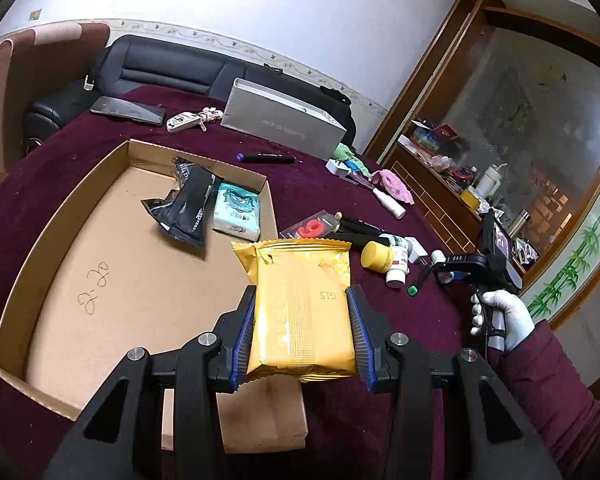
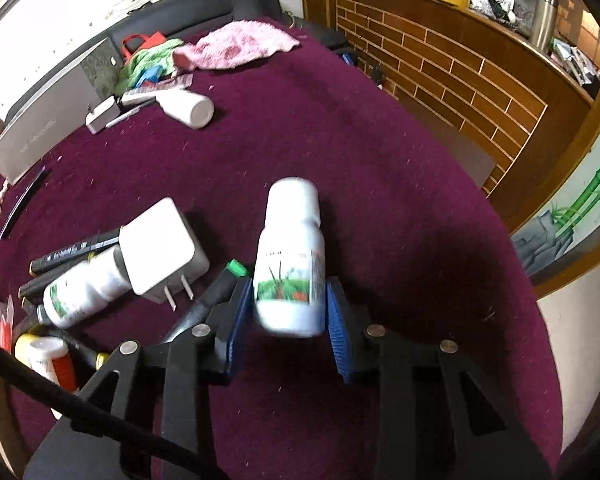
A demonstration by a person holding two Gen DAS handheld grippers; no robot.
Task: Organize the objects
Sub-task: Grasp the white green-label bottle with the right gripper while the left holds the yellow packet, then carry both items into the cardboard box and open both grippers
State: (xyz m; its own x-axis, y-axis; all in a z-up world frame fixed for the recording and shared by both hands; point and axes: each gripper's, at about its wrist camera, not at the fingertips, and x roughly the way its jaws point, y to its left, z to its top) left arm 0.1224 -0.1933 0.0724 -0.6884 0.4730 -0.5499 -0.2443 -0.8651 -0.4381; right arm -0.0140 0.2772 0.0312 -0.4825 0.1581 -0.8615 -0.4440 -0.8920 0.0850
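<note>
I hold a yellow pack [image 1: 300, 316] in the left claw [image 1: 302, 340]; both blue pads press its sides, and it hangs above the near edge of the box [image 1: 60, 216]. The box is my landmark. It already contains a black pouch [image 1: 186, 204] and a teal wipes pack [image 1: 236, 214] in its far right corner.

The right claw [image 2: 290, 314] sits right of the box, above the surface [image 2: 380, 160]. A white bottle [image 2: 290, 260] stands between its pads, base toward the camera, cap pointing away. The bottle is blurred. The left pad appears to touch it; I judge the right pad touches too, but I cannot confirm a firm grip.

Risks, as I judge them:

1. Bottle slip. The pads hold only the lower part of a smooth round body. A loose grip could let it pivot or drop back among the clutter.
2. Collision. A charger [image 2: 160, 248], a second bottle [image 2: 80, 292] and a black pen [image 2: 208, 300] lie just left of the right claw, toward the box. A low transfer could sweep them.
3. Pack release. The pack overhangs the box wall; letting go here could land it on the rim.
4. Claw crossing. Both claws heading for the box together could collide.
</note>
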